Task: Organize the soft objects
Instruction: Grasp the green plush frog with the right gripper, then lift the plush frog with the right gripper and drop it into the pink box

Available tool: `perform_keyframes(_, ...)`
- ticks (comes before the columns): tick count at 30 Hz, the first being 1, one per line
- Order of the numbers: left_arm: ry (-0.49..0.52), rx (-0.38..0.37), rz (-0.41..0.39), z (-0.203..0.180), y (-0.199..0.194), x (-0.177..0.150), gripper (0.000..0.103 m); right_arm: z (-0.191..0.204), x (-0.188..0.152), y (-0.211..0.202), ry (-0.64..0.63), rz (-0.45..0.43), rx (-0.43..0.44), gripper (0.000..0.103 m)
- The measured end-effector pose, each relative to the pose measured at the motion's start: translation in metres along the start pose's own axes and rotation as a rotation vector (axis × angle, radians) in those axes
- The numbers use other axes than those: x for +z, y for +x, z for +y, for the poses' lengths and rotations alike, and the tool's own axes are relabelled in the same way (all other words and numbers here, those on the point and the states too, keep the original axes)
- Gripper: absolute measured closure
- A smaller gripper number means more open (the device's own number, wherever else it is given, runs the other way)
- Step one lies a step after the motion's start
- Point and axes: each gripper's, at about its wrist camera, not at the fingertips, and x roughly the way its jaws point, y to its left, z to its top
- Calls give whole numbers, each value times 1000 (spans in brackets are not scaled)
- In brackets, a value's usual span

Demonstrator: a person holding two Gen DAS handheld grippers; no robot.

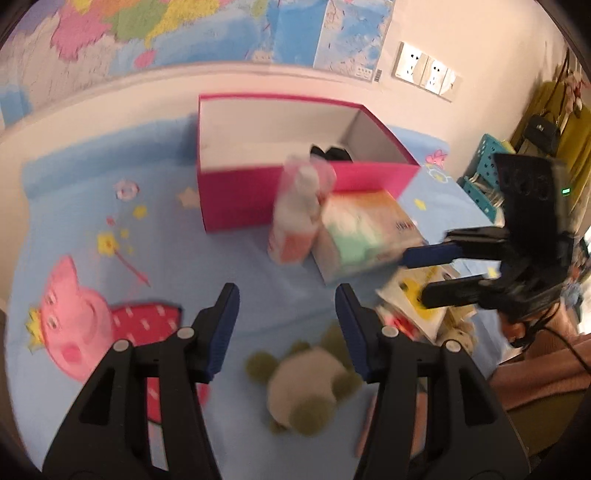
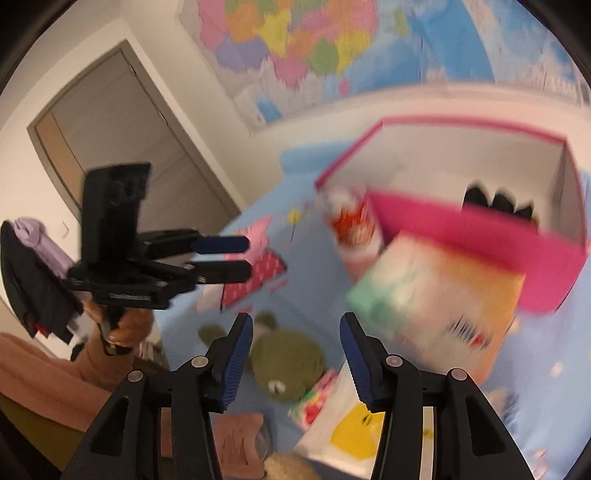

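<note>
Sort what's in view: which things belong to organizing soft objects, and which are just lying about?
Belongs to the job:
plush turtle
pink box
dark item in the box
soft packs
left claw and right claw, both open and empty

Lying about:
wall map
sockets
teal basket
door

A colourful map (image 1: 155,33) hangs on the wall above the blue cartoon-pig sheet (image 1: 92,258), white wall sockets (image 1: 424,70) sit to its right, a teal basket (image 1: 480,173) stands beyond the bed, and a grey door (image 2: 122,147) shows in the right wrist view.
</note>
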Motion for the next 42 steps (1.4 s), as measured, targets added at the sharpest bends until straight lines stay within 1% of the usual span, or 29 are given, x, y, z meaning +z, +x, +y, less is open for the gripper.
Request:
perform_keyframes(2, -20, -19, 16, 1, -2, -13, 47, -2, -6, 11, 26, 34, 6, 49)
perform_keyframes(4, -34, -31, 22, 2, -4, -21, 47, 0, -9, 23, 19, 60, -12, 49)
perform_keyframes(7, -53, -34, 17, 2, -11, -39, 46, 3, -13, 33, 23, 85, 5, 48)
perform_keyframes(9, -73, -42, 23, 2, -12, -51, 46, 4, -11, 45, 20, 105, -9, 48)
perform_keyframes(16, -112, -58, 59, 5, -7, -80, 43, 5, -10, 57, 12, 120, -18, 46)
perform_keyframes(19, -115, -54, 81, 4, 2, -83, 43, 6, -13, 55, 9, 116, -21, 46)
perform_keyframes(22, -110, -30, 94, 0, 11, -84, 45, 8, -14, 54, 10, 111, -27, 48)
perform_keyframes(24, -111, -30, 91, -2, 14, -84, 51, 10, -15, 53, 3, 109, -35, 48)
perform_keyframes(28, -110, -16, 72, -3, 15, -84, 52, 12, -16, 54, -4, 107, -45, 49)
perform_keyframes(31, -125, -15, 72, -3, 14, -83, 52, 13, -16, 55, -3, 100, -46, 49)
perform_keyframes(36, -137, -15, 30, -3, 2, -77, 52, 20, -12, 49, -16, 63, -48, 49)
perform_keyframes(42, -111, -3, -33, -5, -17, -63, 52, 33, -1, 33, -48, 4, -48, 49)
